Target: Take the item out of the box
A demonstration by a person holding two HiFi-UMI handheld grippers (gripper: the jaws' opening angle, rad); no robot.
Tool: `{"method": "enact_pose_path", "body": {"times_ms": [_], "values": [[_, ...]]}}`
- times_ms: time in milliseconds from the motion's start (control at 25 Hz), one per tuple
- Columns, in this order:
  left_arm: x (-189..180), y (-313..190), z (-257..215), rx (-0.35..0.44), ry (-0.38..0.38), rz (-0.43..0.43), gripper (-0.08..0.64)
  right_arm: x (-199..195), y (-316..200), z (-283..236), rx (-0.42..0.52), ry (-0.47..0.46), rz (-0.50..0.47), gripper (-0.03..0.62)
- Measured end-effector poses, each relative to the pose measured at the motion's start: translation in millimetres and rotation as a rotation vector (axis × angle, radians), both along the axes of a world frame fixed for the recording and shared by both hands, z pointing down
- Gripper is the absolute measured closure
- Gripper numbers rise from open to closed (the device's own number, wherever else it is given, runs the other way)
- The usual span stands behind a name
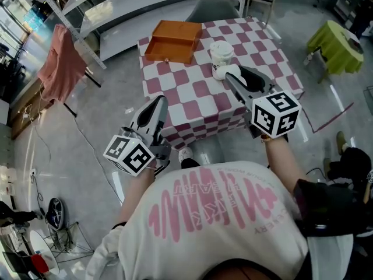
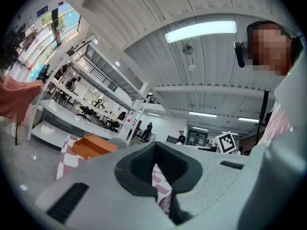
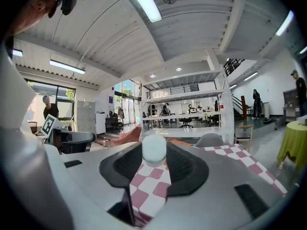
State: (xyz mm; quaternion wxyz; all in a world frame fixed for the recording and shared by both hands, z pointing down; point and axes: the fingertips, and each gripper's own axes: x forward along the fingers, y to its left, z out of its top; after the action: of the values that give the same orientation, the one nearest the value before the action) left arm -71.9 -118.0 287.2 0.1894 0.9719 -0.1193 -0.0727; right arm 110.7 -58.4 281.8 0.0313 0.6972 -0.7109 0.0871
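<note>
The person's right forearm [image 1: 284, 156] reaches forward over the near edge of the tabletop [image 1: 192, 98]. It carries the right hand-held gripper [image 1: 232, 73] low over the pink-and-white checked cloth, with its marker cube [image 1: 275, 114] back at the wrist. The jaws are spread fairly wide and closed on a white cup [image 1: 221, 54], which stands upright on the cloth between their tips, the pads against its sides. The left arm is tucked in closer to the body. The left hand-held gripper [image 1: 158, 102] hangs short of the tabletop's near edge, over the grey floor [image 1: 105, 115], and points up toward the cloth. Its jaws are together at the tips and hold nothing. Well off to the left of that hand-held gripper a pink garment [image 1: 60, 63] hangs from a rail. Far to the right of the right hand-held gripper is a small table under a green cover [image 1: 335, 45]. A white shelving rack [image 1: 145, 4] runs along behind the tabletop. An orange box [image 1: 173, 41] sits open at the back of the cloth, beyond the right hand-held gripper's tips and to their left. The cup is outside the box, near its right corner and not touching it, and stands between the right hand-held gripper and the box.
</note>
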Motion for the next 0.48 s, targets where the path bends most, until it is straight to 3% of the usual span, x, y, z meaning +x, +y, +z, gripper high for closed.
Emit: {"method": "enact_pose_path", "body": {"times_ms": [480], "values": [[-16.2, 23.7, 27.2, -0.053, -0.042, -0.001, 0.554, -13.4, 47.2, 41.8, -0.059, -0.063, 0.015, 0.439]]}}
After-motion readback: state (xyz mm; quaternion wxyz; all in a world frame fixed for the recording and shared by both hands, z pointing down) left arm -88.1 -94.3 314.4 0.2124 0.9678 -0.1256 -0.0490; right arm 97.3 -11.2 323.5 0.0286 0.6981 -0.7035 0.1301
